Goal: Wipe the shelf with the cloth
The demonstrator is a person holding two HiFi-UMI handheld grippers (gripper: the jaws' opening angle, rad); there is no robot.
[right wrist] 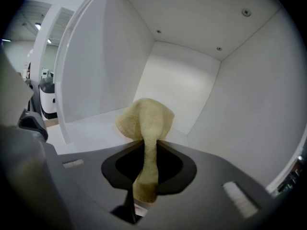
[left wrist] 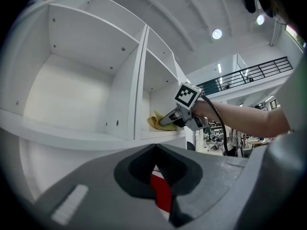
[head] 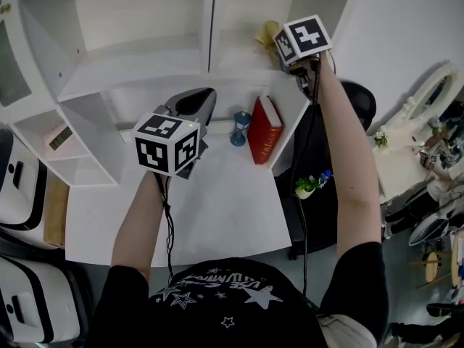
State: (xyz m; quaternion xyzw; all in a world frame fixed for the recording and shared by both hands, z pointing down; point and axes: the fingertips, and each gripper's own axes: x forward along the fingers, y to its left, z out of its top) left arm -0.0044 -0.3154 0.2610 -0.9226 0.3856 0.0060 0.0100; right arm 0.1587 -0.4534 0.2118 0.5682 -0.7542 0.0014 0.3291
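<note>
The yellow cloth hangs bunched from my right gripper, which is shut on it inside the upper right compartment of the white shelf. The cloth's front rests on that compartment's floor. In the head view the right gripper reaches up into the shelf with the cloth at its tip. The left gripper view shows the same cloth at the compartment's front edge. My left gripper is held over the desk below the shelf, jaws shut on nothing.
A red book and a small blue hourglass-shaped object stand on the white desk under the shelf. A vertical divider separates the two upper compartments. A small potted plant sits by the desk's right edge.
</note>
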